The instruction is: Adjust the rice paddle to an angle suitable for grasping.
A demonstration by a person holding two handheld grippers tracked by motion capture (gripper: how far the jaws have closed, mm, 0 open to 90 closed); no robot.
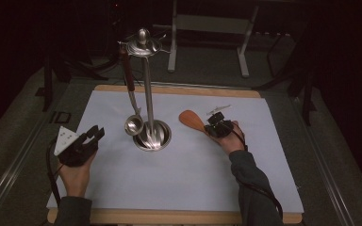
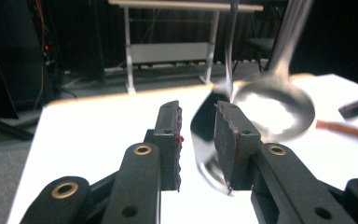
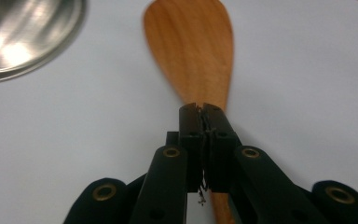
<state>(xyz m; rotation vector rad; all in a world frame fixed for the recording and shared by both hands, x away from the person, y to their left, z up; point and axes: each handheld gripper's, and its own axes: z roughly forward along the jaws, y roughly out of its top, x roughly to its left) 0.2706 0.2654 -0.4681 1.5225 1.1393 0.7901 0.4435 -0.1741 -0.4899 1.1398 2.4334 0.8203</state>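
A steel utensil stand (image 1: 147,94) rises from its round base (image 1: 159,136) at the middle of the white board (image 1: 188,179). A ladle (image 1: 134,125) with a dark handle hangs from the stand's top. My left gripper (image 1: 96,133) sits left of the base, open; in its own view the left gripper (image 2: 198,135) has a blurred shiny bowl (image 2: 275,109) beyond its jaws, nothing pressed. A wooden spatula (image 1: 191,120) lies right of the base. My right gripper (image 1: 212,127) is shut on the spatula (image 3: 191,51) at its neck, jaws (image 3: 203,109) pinched together.
The stand's base (image 3: 23,37) lies close to the spatula's blade. A metal frame (image 1: 209,28) stands on the floor beyond the table. The board's wooden edge (image 1: 179,88) runs along the far side. Dark surroundings ring the table.
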